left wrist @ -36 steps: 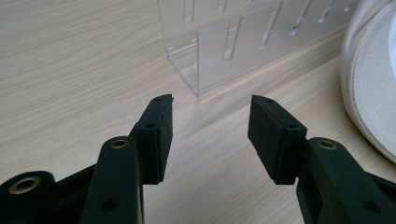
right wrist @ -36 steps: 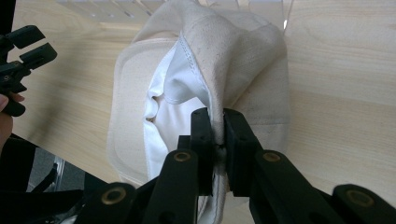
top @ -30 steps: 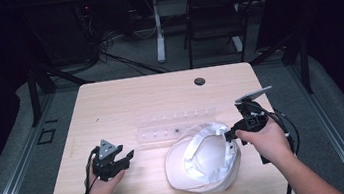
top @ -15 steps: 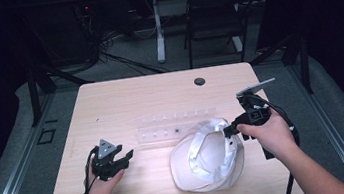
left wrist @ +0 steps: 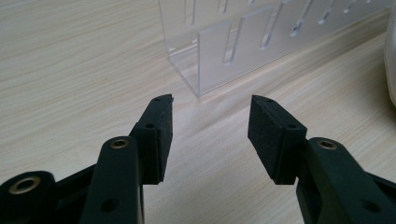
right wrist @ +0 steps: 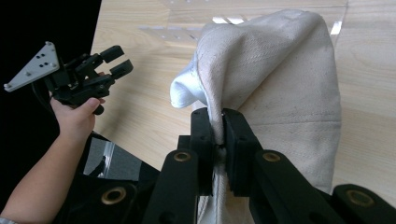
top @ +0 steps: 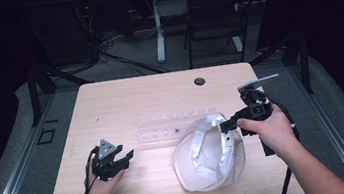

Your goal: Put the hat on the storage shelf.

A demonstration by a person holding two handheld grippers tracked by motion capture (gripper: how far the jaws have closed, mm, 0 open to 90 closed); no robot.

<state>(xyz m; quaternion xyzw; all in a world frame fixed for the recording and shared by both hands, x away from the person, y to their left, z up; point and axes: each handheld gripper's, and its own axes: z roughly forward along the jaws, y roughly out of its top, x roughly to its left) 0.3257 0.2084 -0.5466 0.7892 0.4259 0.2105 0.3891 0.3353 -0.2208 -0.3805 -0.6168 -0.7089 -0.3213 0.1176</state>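
A white cloth hat (top: 208,155) lies on the wooden table (top: 125,103), brim side up, lifted at its right edge. My right gripper (top: 228,126) is shut on the hat's brim; in the right gripper view the cream fabric (right wrist: 280,79) is pinched between the black pads (right wrist: 219,135) and hangs up over them. My left gripper (top: 123,160) rests low over the table at the left, open, with nothing between its pads (left wrist: 161,135). In the left gripper view a clear plastic rack (left wrist: 243,37) stands just beyond the jaws.
The clear acrylic rack (top: 173,124) with slots lies across the table's middle, behind the hat. A dark round grommet (top: 199,81) sits near the far edge. Beyond the table stand a chair (top: 215,15) and cables on the floor.
My right gripper has pulled the hat's brim to the right and slightly up, dragging the hat with it. The left gripper has stayed where it was.
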